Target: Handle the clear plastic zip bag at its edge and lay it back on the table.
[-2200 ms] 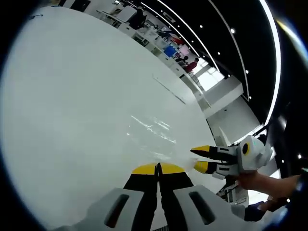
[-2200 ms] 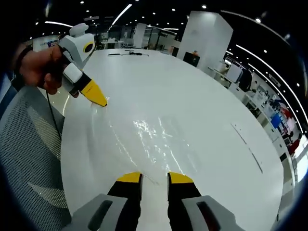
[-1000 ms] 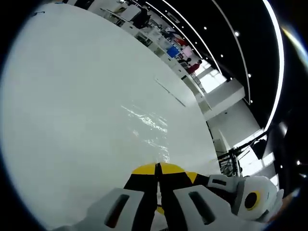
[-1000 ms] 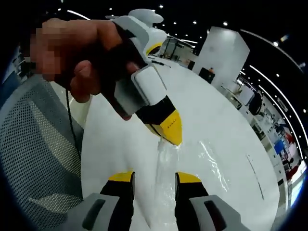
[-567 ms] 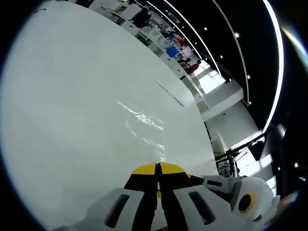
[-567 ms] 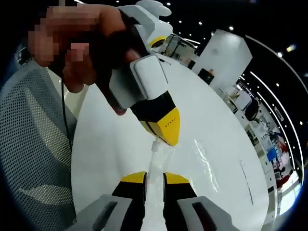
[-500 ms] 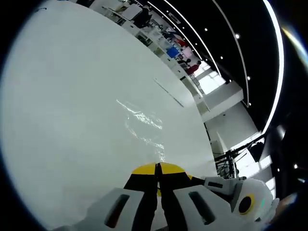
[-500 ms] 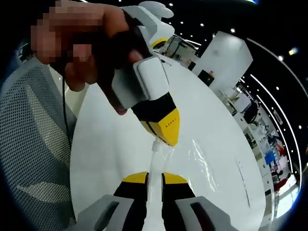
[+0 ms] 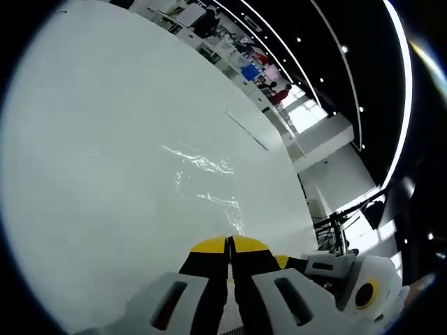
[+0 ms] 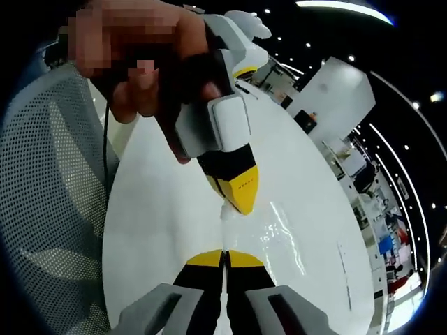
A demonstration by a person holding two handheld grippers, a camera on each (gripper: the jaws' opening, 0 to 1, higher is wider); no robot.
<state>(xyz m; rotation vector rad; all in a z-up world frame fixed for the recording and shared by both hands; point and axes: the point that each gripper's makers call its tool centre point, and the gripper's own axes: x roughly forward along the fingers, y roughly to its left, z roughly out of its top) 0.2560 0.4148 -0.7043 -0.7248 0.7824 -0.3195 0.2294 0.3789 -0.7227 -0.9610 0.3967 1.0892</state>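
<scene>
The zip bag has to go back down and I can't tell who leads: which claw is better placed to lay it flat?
Probably the left claw: shut on the zip bag edge above the right claw, which pinches the same edge.

Right tool (image 10: 224,259): two black jaws tipped with yellow pads, rising from light-grey housings, each with a dark oblong slot.
Left tool (image 9: 229,246): same build, black jaws with yellow tips over pale grey slotted shells; seen from the right tool as a white casing narrowing to a black section and a yellow wedge tip with small dark lettering.
Hand (image 10: 150,66): wraps the white casing's dark handle.
Cable (image 10: 106,136): thin, black, hanging below the hand.
</scene>
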